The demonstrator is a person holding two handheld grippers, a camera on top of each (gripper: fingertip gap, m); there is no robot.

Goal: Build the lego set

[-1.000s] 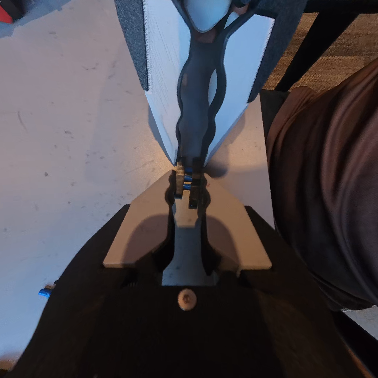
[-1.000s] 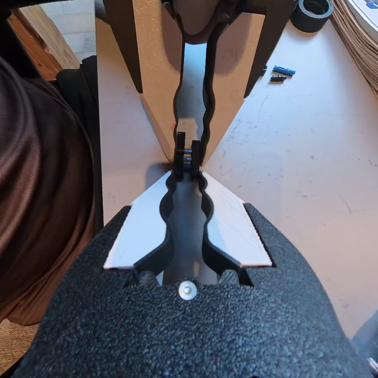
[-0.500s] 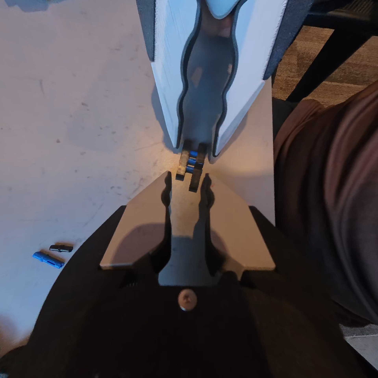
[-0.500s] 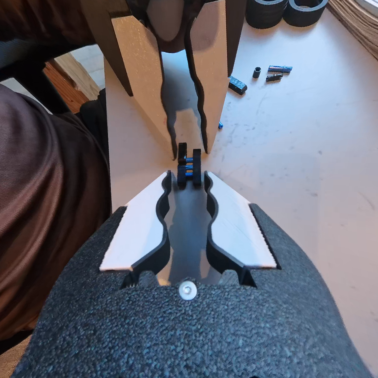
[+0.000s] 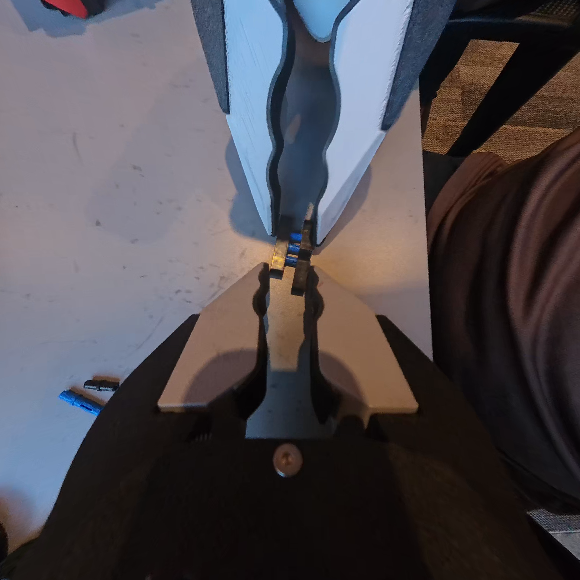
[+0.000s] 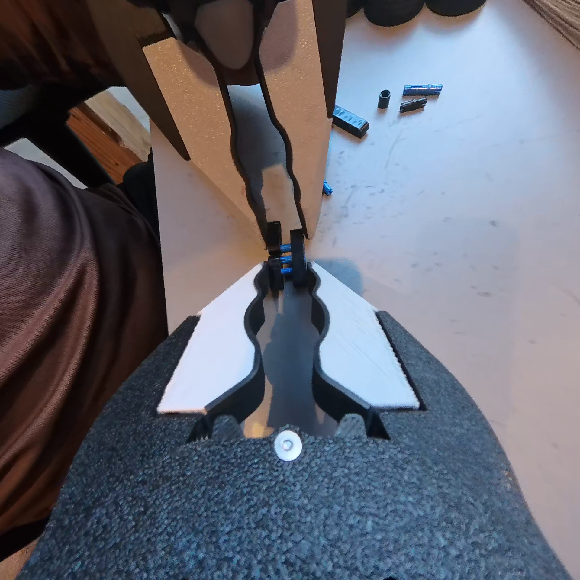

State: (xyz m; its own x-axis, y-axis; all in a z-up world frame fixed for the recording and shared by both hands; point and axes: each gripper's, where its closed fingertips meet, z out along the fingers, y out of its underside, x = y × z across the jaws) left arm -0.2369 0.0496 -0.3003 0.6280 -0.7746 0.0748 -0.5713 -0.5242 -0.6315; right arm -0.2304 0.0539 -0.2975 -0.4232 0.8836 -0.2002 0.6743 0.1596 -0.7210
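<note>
I see both grippers nose to nose over the white table (image 5: 94, 188). Right gripper (image 6: 287, 276) clamps the two black beams joined by blue pins (image 6: 287, 259). Left gripper (image 5: 288, 276) tips flank its other end; grip unclear. Loose pins (image 6: 422, 89) lie well apart.

Black beams (image 5: 290, 260) (blue-pinned) held aloft.

My workbench, probably an office or lab.
I see a scuffed white tabletop (image 6: 439, 251), carpet floor (image 5: 508, 103), and loose pins (image 6: 422, 89).
</note>
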